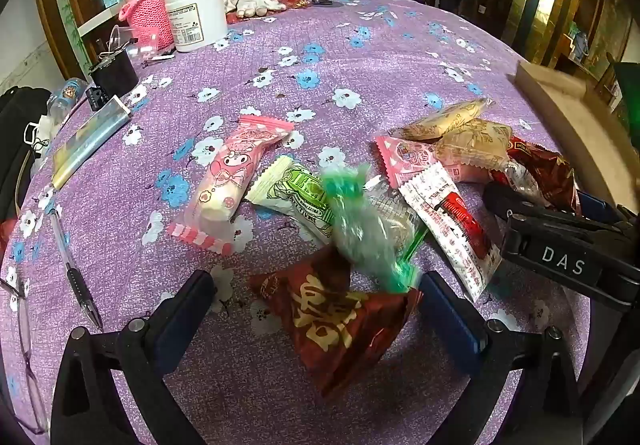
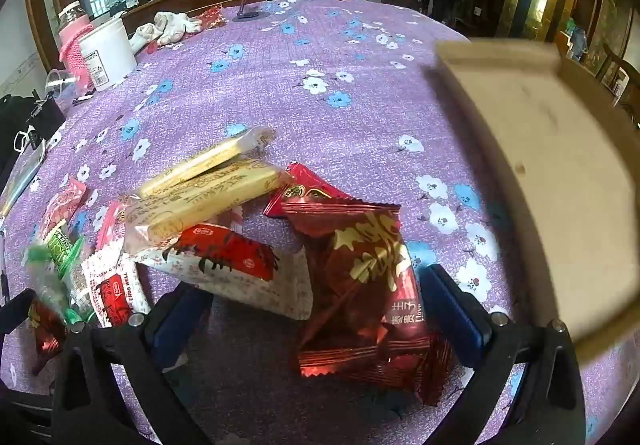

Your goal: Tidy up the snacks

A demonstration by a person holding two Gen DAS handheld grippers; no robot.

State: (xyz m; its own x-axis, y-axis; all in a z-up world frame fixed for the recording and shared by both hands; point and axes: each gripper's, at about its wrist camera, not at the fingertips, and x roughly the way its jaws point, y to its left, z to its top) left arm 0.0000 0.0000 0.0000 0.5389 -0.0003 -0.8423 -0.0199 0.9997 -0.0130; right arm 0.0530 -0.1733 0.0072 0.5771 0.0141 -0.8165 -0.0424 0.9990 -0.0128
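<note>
Snacks are lying in a loose heap on the purple flowered tablecloth (image 1: 360, 57), and both grippers are hanging over them with fingers spread wide and nothing between the pads.

Under the left gripper (image 1: 316, 309) a dark brown packet (image 1: 332, 321) is sitting squarely between the two blue pads, its long axis running away from the camera and toward the right, so the fingers are straddling it across its narrow width. A blurred green wrapper (image 1: 360, 221) is overlapping its far end, with a pink packet (image 1: 228, 181) beyond to the left.

Under the right gripper (image 2: 316, 305) a red foil packet (image 2: 364, 285) is lying between the pads, closer to the right finger, its length pointing roughly along the fingers. A white and red packet (image 2: 228, 265) is touching the left pad side, and two yellow bars (image 2: 208, 185) are resting farther out.

A wooden tray (image 2: 540, 149) is sitting near the table's right edge, closest to the right gripper, which looks the handier one for a first drop there.
</note>
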